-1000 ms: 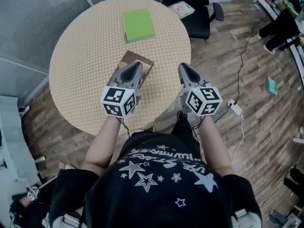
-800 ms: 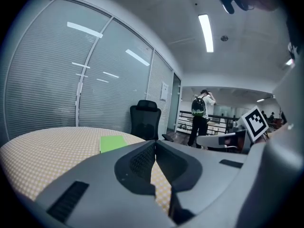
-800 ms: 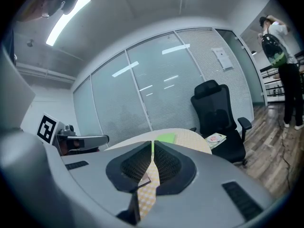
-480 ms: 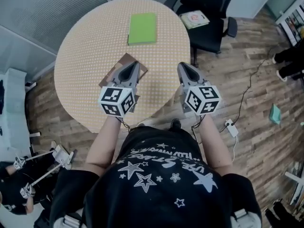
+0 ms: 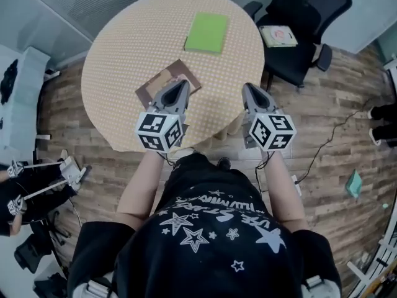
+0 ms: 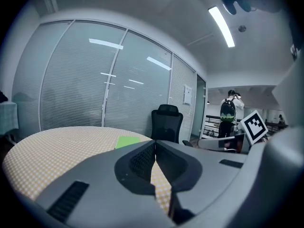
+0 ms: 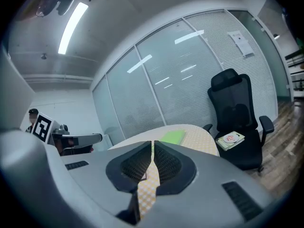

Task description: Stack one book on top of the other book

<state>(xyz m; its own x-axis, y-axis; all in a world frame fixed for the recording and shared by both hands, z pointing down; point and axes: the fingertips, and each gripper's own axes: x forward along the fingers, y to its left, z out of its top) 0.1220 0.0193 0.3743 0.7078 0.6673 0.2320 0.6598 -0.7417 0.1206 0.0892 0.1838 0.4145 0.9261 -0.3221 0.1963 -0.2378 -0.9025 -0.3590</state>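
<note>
We hold both tools over the near rim of the round, dotted counter (image 5: 124, 48). A black office chair (image 5: 307, 23) stands at its 2 o'clock with a thin booklet (image 5: 279, 36) on the seat, its print too small to read. The green book (image 5: 206, 32) lies at 1 o'clock, well apart from the brown book (image 5: 164, 77) at 7 o'clock. From the head view the left tool (image 5: 182, 83) overlaps that book's near corner, jaws pressed together and empty. The right tool (image 5: 249, 87), at 5 o'clock, is likewise closed on nothing.
</note>
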